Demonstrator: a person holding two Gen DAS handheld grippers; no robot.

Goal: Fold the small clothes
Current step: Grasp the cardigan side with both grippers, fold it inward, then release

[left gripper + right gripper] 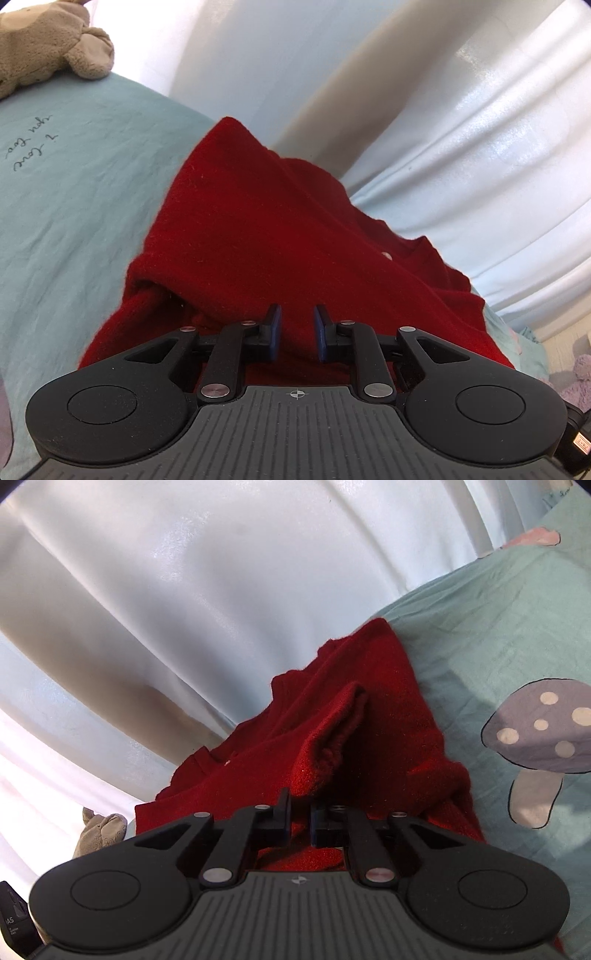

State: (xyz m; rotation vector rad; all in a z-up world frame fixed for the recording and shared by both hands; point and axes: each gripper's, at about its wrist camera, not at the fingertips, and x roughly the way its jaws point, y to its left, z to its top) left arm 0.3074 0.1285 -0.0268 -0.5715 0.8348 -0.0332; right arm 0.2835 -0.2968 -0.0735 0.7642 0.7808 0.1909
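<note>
Knitwear fills both views — a red sweater (280, 236) lies rumpled on a pale green bedsheet (74, 206), directly ahead of and beneath both grippers. The left gripper (297, 334) hovers over the sweater's near edge with its blue-padded jaws parted by a narrow gap, red cloth showing between them, though I cannot tell whether they grip it. The right gripper (299, 821) has its jaws nearly together, pinching a raised fold of the sweater just in front of them. To its right, a mushroom print (543, 738) marks the sheet. Far to the upper left of the left gripper sits a beige plush toy (48, 44) — white curtains (184, 590) hang beyond.
</note>
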